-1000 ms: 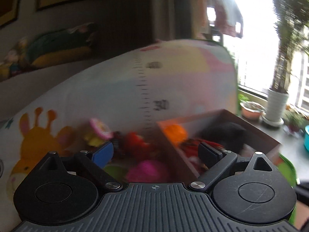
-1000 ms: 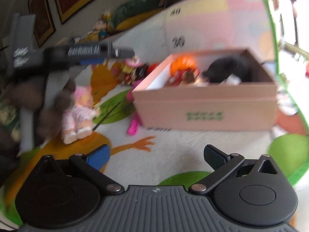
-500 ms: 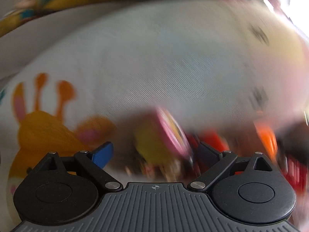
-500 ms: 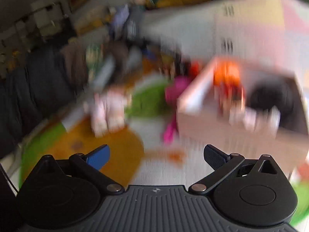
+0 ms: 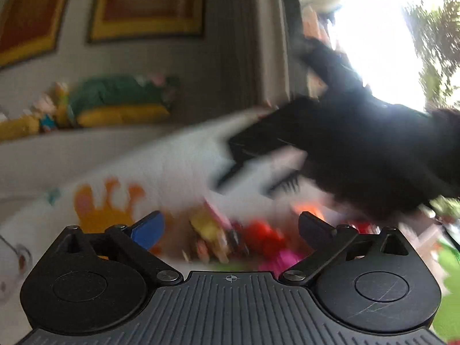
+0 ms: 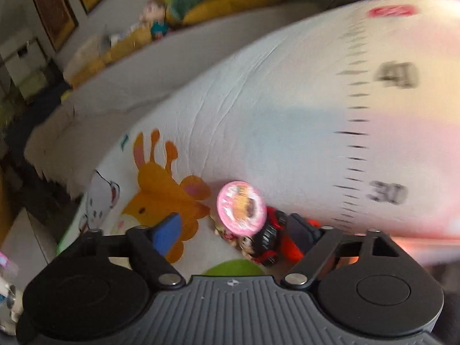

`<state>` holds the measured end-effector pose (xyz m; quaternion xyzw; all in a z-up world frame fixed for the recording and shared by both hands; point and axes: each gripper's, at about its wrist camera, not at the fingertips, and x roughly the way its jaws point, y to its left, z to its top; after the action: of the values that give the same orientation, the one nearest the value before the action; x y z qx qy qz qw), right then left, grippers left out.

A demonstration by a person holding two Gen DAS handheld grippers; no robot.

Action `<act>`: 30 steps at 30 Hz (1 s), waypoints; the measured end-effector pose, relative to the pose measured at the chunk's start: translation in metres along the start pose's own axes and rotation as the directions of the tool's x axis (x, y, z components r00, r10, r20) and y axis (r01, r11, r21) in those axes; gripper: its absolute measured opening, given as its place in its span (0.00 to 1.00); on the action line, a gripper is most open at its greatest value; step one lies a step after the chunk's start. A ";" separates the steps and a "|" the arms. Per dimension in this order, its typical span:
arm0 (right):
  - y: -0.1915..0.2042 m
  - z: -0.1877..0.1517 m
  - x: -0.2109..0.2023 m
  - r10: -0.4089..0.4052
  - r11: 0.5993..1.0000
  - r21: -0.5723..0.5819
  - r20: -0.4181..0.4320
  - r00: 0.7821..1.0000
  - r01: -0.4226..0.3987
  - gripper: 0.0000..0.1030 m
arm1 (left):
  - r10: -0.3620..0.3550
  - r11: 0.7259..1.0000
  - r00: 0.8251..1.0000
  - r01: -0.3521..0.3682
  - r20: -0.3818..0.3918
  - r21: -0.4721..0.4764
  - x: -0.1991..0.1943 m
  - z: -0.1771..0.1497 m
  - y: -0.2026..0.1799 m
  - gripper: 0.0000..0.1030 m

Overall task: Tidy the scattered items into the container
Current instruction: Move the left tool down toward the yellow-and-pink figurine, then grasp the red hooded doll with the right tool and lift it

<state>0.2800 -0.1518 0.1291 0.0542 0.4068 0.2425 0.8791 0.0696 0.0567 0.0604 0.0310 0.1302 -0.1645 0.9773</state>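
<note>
White play-mat fabric [image 6: 258, 109], printed with an orange giraffe [image 6: 161, 189] and a ruler scale, runs back toward framed pictures [image 5: 149, 3] on the wall. Your right gripper [image 6: 234, 230] is spread wide over a pink disc toy [image 6: 241, 207], tilted face-up among small dolls. Your left gripper [image 5: 230, 227] is wide too, empty, with that blurred toy pile beyond its tips.

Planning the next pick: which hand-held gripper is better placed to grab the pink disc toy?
Probably the right hand-held gripper: the pink disc toy sits sharp and centred just beyond its open fingers. The left hand-held gripper sees the toys blurred, with a dark shape crossing its view.
</note>
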 end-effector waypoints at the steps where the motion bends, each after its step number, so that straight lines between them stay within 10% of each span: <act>1: 0.003 0.002 0.013 -0.014 1.000 0.001 -0.021 1.000 0.014 0.77 | -0.028 1.000 0.999 0.028 -0.028 -0.009 0.002 -0.003 0.003 0.99; 7: 0.015 -0.007 0.063 -0.108 0.994 -0.052 -0.165 0.980 0.101 0.80 | -0.064 0.995 0.998 0.061 -0.029 -0.078 -0.001 -0.008 0.013 0.99; 11: 0.021 -0.026 0.035 0.008 0.996 -0.075 -0.370 0.929 -0.039 0.69 | -0.025 0.998 1.000 0.025 -0.005 -0.058 -0.007 -0.012 0.007 0.99; 18: 0.010 -0.003 0.005 -0.059 0.998 -0.026 -0.119 0.991 0.057 0.91 | -0.019 0.999 1.000 0.019 0.003 -0.037 -0.006 -0.018 0.005 0.99; 30: 0.028 -0.019 0.107 -0.121 0.990 -0.098 -0.252 0.960 0.099 0.81 | -0.024 0.999 0.999 0.023 0.034 0.030 -0.020 -0.026 -0.009 0.99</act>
<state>0.3142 -0.0794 0.0507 -0.0379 0.5093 0.2150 0.8324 0.0420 0.0570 0.0409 0.0410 0.1112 -0.1785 0.9768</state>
